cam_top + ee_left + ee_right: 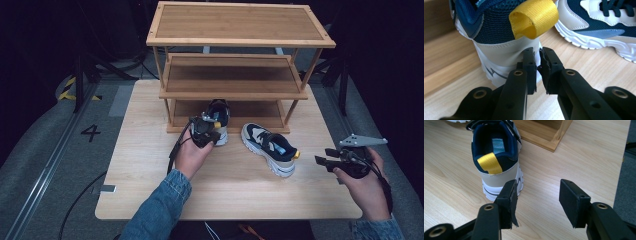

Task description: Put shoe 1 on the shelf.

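— High view, please: where is the shoe from your left claw?

— Straight ahead of it. The left sneaker stands on the worktop with its toe toward the lowest shelf of the wooden rack and its heel toward me, so its long axis runs on from my claw.

— And the jaws?

— Narrow, almost together, just at the white heel under the yellow pull loop. I see nothing between them.

— The other hand?

— My right claw is half wide and empty, well apart. The right sneaker lies slanted, heel toward it. I judge the left shoe needs only a push forward.
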The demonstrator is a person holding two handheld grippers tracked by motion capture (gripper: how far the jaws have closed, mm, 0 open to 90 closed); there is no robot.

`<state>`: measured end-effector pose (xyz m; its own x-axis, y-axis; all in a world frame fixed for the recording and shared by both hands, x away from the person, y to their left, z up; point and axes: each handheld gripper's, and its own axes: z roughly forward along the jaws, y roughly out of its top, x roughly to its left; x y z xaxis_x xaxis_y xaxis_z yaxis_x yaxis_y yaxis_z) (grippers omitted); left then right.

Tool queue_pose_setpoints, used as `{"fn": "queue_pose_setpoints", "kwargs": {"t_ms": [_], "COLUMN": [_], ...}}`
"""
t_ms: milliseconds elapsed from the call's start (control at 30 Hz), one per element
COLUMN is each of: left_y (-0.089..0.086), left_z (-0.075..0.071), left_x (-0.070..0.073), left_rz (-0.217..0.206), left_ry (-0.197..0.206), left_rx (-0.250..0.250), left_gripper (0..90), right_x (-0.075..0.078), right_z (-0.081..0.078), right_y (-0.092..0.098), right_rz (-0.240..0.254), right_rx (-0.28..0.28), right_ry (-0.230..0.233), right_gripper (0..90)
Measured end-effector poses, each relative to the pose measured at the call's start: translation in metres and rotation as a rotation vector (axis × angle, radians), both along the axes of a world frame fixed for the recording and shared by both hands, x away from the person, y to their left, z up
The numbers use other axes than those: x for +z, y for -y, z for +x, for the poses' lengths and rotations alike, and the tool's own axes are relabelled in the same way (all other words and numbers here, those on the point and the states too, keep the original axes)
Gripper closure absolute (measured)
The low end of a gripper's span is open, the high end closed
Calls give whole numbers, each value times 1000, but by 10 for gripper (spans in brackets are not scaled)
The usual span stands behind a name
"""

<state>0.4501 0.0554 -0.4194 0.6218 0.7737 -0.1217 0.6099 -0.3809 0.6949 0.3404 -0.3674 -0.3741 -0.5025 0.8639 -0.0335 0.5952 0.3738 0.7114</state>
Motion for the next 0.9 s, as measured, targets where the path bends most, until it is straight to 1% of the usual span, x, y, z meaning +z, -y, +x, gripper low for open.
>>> {"fn": "queue_pose_setpoints", "kwargs": {"t_ms": [33, 100, 167, 233, 300, 333, 367, 400, 433, 500, 567, 600, 667, 733, 767, 800, 833, 900], "left_y": [0, 0, -1, -1, -1, -1, -2, -2, -3, -6, -9, -9, -11, -11, -11, -11, -11, -11], "left_z": [1, 5, 8, 10, 10, 9, 5, 5, 2, 0, 3, 5, 8, 11, 11, 13, 16, 20], "left_x": [0, -2, -4, -4, -4, -3, 1, 1, 3, 5, -1, -4, -7, -8, -8, -10, -12, -13], "left_rz": [-1, -17, -39, -48, -50, -48, -51, -51, -49, -22, 5, 7, -14, -7, -7, -7, -18, -29], "left_ry": [1, 14, 6, 8, 9, 12, 11, 11, 17, 26, 22, 20, 10, 28, 28, 42, 49, 48], "left_rx": [0, -10, -16, -25, -32, -35, -32, -32, -24, 2, 25, 37, 44, 59, 59, 67, 69, 70], "left_gripper": [807, 792, 781, 769, 756, 732, 732, 733, 733, 742, 751, 755, 796, 797, 797, 797, 796, 796], "right_x": [0, 0, 0, 0, -1, -2, -2, -2, -2, -3, -4, -4, -5, -6, -6, -6, -6, -8], "right_z": [-1, -3, -4, -5, -5, -5, -4, -4, -4, -2, -1, 0, 1, 0, 0, 0, -1, -2], "right_y": [0, 1, 1, 2, 3, 2, 2, 2, 2, 0, -2, -3, -5, -5, -5, -5, -5, -4], "right_rz": [3, 2, 1, 0, 1, -2, -2, -2, -2, 0, -1, -5, -7, -12, -10, -10, -6, -9], "right_rx": [-1, 0, 4, 4, -1, 0, 0, 0, 3, 4, 8, 15, 18, 20, 18, 18, 14, 10], "right_ry": [4, 8, 10, 11, 10, 6, 5, 5, 7, 1, -2, -1, -6, -7, -7, -7, -9, -9], "right_gripper": [496, 495, 495, 494, 494, 493, 493, 493, 493, 493, 493, 492, 491, 491, 491, 491, 490, 490]}}
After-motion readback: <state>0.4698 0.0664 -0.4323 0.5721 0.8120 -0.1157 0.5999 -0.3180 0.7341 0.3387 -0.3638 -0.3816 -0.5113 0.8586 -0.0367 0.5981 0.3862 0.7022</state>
